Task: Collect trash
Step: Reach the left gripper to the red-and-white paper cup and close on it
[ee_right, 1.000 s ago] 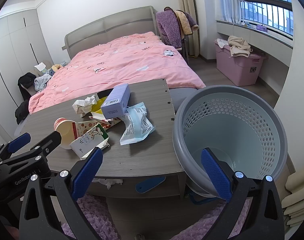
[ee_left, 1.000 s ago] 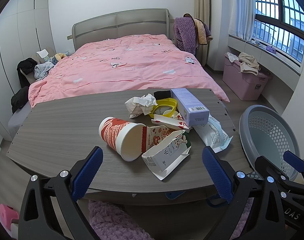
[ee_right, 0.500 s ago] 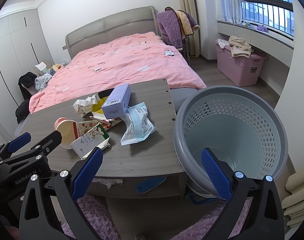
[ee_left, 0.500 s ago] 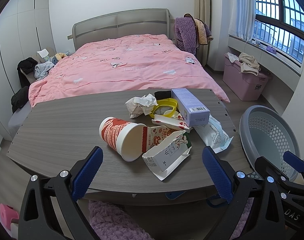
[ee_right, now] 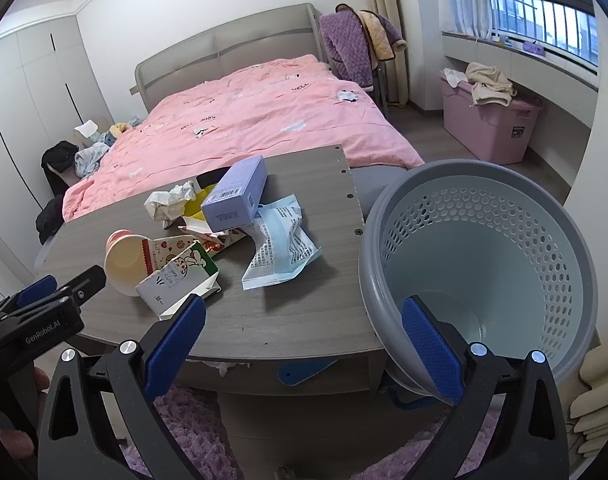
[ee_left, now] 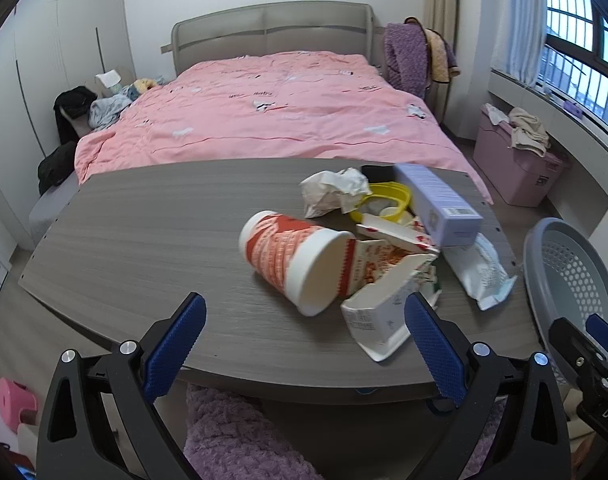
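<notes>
A pile of trash lies on the grey wooden table (ee_left: 143, 240): a red-and-white paper cup (ee_left: 291, 256) on its side, an opened milk carton (ee_left: 384, 308), crumpled paper (ee_left: 332, 190), a yellow bowl (ee_left: 388, 200), a lilac box (ee_left: 440, 204) and a white-blue wrapper (ee_left: 484, 272). My left gripper (ee_left: 304, 344) is open over the table's near edge, just short of the cup. My right gripper (ee_right: 304, 344) is open too, low at the table's right end beside the grey perforated basket (ee_right: 484, 264). Cup (ee_right: 123, 262), carton (ee_right: 175, 280), box (ee_right: 235, 194) and wrapper (ee_right: 279, 248) lie left of the basket.
A bed with a pink cover (ee_left: 271, 112) runs behind the table. A pink storage bin (ee_right: 488, 120) stands under the window at right. A purple fluffy rug (ee_left: 231, 440) lies below the table's front edge. The left gripper's body (ee_right: 35, 320) shows at lower left of the right wrist view.
The left gripper has swung left and closer to the table, so the trash pile now sits right of centre. The right gripper has barely moved.
</notes>
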`<action>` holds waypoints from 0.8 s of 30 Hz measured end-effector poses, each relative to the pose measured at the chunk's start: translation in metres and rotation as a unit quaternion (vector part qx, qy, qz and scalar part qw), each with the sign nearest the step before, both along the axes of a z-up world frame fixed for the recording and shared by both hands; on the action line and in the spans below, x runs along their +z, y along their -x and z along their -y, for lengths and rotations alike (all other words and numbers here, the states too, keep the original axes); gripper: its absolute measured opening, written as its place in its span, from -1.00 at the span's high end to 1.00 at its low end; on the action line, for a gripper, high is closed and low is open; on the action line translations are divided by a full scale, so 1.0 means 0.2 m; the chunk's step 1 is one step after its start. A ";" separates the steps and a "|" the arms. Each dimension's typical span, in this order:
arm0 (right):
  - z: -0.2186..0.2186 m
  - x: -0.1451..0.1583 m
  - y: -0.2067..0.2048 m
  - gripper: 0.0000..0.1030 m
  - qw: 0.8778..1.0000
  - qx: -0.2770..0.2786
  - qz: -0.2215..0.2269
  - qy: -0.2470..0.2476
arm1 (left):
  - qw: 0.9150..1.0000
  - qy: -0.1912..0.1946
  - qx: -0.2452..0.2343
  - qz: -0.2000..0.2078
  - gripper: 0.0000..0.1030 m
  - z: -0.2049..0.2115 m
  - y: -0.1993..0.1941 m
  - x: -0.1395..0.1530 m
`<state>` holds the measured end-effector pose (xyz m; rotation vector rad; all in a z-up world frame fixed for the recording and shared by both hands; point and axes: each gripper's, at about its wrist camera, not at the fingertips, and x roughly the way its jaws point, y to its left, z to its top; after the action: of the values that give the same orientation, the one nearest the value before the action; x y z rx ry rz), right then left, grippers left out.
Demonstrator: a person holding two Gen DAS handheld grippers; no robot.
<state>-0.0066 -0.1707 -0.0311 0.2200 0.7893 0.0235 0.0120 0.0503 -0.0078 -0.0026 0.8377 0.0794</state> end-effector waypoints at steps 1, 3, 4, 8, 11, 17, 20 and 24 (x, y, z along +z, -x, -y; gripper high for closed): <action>0.00 -0.01 -0.01 -0.88 1.000 0.001 -0.001 -0.002 | 1.000 0.000 0.004 -0.002 -0.84 -0.02 -0.01 0.00; 0.00 -0.03 -0.04 -0.88 1.000 0.003 -0.003 -0.006 | 1.000 -0.001 0.011 -0.005 -0.84 -0.05 -0.04 -0.02; 0.00 -0.04 -0.06 -0.88 1.000 0.005 -0.004 -0.009 | 1.000 -0.001 0.016 -0.008 -0.84 -0.07 -0.06 -0.02; 0.00 -0.08 -0.10 -0.88 1.000 0.013 -0.009 -0.016 | 0.999 0.008 0.024 -0.021 -0.84 -0.11 -0.13 -0.04; 0.00 -0.10 -0.13 -0.88 1.000 0.017 -0.013 -0.019 | 0.999 0.008 0.031 -0.027 -0.84 -0.12 -0.18 -0.08; 0.02 -0.13 -0.15 -0.88 0.999 0.013 -0.022 -0.025 | 0.999 -0.003 0.039 -0.033 -0.84 -0.10 -0.24 -0.18; 0.03 -0.15 -0.17 -0.88 0.999 0.010 -0.025 -0.027 | 0.998 -0.007 0.052 -0.022 -0.84 -0.13 -0.26 -0.21; 0.03 -0.16 -0.18 -0.88 0.999 0.011 -0.027 -0.027 | 0.998 -0.011 0.066 -0.010 -0.84 -0.17 -0.29 -0.25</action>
<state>0.0285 -0.1775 -0.0633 0.2634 0.8461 0.0597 0.0700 0.0842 -0.0575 -0.0358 0.8560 0.2135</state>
